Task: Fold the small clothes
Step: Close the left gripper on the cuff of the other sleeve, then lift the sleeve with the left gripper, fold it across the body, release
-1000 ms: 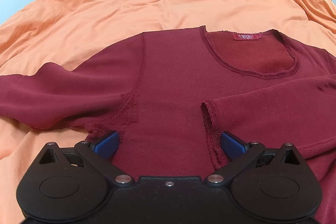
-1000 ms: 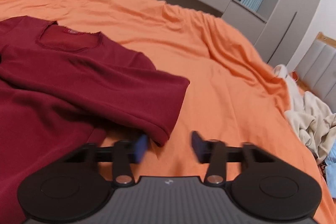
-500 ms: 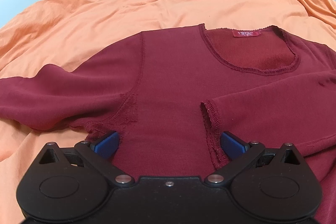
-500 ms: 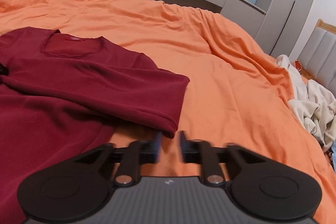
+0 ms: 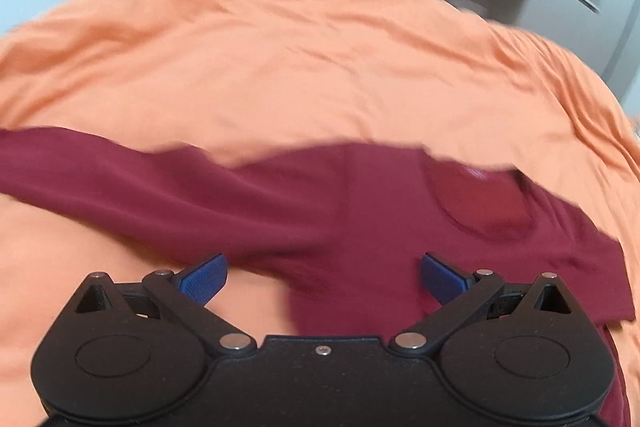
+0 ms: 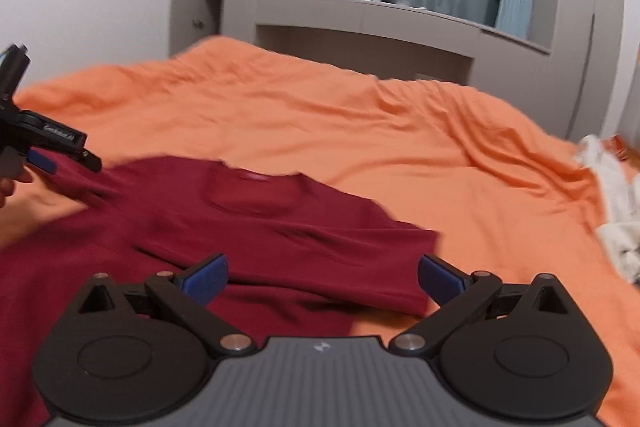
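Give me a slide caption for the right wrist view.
Right gripper opening, empty, above a maroon shirt on the orange bedspread.

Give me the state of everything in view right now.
Shirt: flat on the bed, one sleeve folded across the chest, other stretched out.
Left tongs: open, holding nothing.
Right tongs: opening, holding nothing.
Bedspread: spread, wrinkled.
Pale clothes: heaped, unfolded.
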Demonstrator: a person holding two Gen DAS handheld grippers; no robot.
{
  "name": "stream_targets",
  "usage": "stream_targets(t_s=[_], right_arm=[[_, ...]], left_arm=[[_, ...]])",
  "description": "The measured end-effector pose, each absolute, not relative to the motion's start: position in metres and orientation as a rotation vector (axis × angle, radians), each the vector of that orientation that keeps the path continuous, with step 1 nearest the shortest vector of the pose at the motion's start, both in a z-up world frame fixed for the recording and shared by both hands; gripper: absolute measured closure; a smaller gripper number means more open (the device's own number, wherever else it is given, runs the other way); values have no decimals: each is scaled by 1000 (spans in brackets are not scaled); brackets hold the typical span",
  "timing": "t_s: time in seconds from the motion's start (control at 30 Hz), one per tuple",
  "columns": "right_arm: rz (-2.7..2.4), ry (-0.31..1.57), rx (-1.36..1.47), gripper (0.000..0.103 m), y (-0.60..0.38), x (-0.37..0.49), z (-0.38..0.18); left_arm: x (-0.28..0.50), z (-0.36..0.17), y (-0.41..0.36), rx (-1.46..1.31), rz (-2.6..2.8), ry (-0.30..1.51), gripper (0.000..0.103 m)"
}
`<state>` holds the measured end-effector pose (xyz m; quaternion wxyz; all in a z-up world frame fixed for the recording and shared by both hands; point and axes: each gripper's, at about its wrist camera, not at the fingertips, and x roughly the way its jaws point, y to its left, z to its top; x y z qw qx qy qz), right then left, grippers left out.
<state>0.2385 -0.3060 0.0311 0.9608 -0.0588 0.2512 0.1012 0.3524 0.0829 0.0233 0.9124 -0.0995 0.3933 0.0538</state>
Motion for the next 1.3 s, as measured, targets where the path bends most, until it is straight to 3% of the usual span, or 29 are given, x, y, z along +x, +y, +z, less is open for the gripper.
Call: stream_targets(t_s=[0.23, 0.5, 0.63, 0.7, 0.73, 0.77, 0.8, 1.03, 1.3], right_arm=[[227, 522, -134, 0, -252, 219, 11], [231, 613, -51, 0, -211, 197, -5], [228, 622, -62, 0, -197, 184, -5], [226, 621, -84, 0, -191, 181, -4], [220, 623, -88, 0, -190, 181, -4], [216, 626, -88, 0, -189, 180, -4], [211, 628, -86, 0, -189, 181, -3], [152, 640, -31, 0, -199, 181, -4], [119, 646, 107, 0, -227, 178, -3]], left_arm=[[329, 37, 212, -191, 393, 761, 0], [321, 4, 346, -480, 602, 713, 4], [324, -13, 371, -611, 647, 672, 22], [324, -16, 378, -646, 670, 615, 36], [323, -15, 379, -654, 682, 575, 52], [323, -13, 380, -656, 690, 538, 58], [324, -13, 379, -650, 687, 521, 59], [343, -12, 378, -627, 693, 557, 96], [348, 38, 344, -490, 616, 440, 99]])
